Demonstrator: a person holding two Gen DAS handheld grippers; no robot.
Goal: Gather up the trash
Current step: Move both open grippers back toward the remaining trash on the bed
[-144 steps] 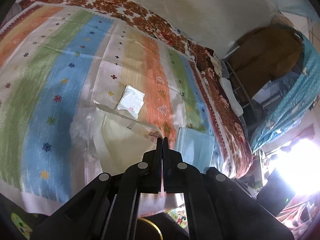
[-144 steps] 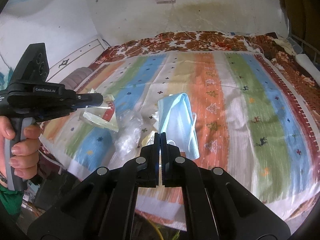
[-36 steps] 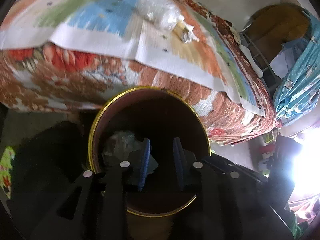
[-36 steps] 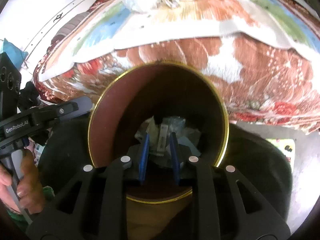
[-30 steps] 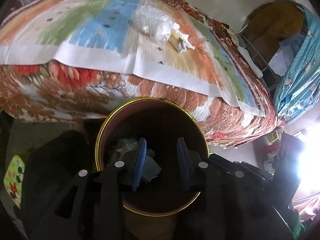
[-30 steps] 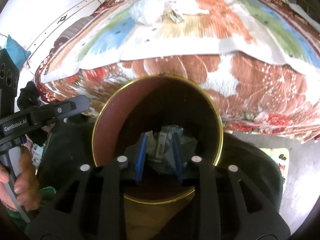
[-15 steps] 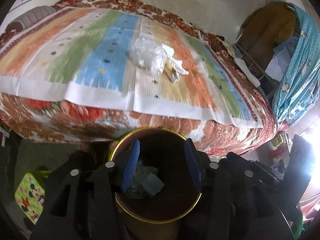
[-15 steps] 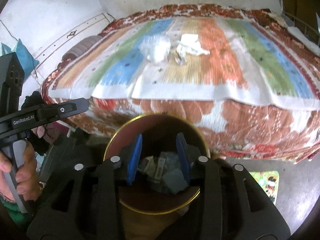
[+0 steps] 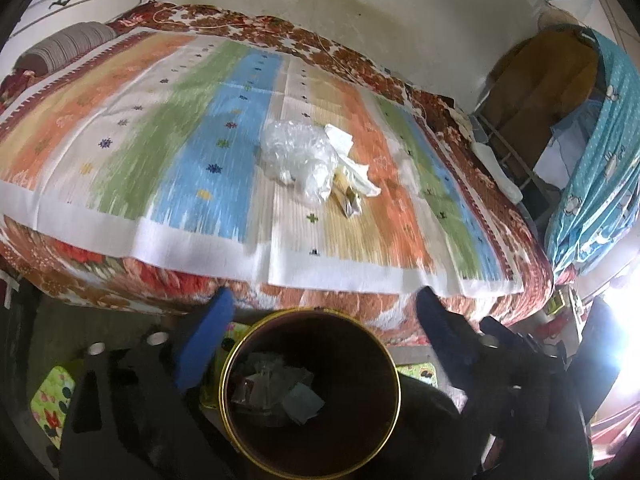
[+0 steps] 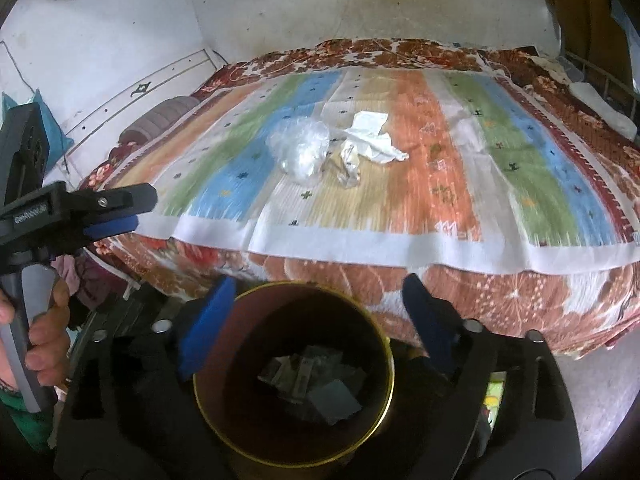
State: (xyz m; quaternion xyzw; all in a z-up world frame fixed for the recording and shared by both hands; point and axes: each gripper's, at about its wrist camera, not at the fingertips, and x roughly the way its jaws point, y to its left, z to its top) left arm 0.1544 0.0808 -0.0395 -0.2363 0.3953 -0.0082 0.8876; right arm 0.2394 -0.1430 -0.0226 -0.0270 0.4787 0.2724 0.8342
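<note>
A round brown bin with a gold rim (image 9: 394, 364) (image 10: 390, 364) stands on the floor at the foot of the bed, with paper and a blue mask lying inside. On the striped bedspread lie a crumpled clear plastic bag (image 9: 294, 156) (image 10: 300, 146), white tissue (image 9: 352, 168) (image 10: 372, 136) and a small foil wrapper (image 9: 350, 202) (image 10: 348, 160). My left gripper (image 9: 320, 308) is wide open and empty above the bin; it also shows in the right wrist view (image 10: 116, 212). My right gripper (image 10: 316, 296) is wide open and empty above the bin.
The bed (image 9: 120, 92) fills the view, against a white wall. A striped bolster (image 9: 60, 48) lies at its far left. A metal rack with clothes and a blue curtain (image 9: 592, 152) stand to the right. Colourful mats (image 9: 48, 396) lie on the floor by the bin.
Both grippers have risen out of the bin and opened wider. The view has tilted up from the bin's inside to the bed. The mask and paper they held earlier lie in the bin.
</note>
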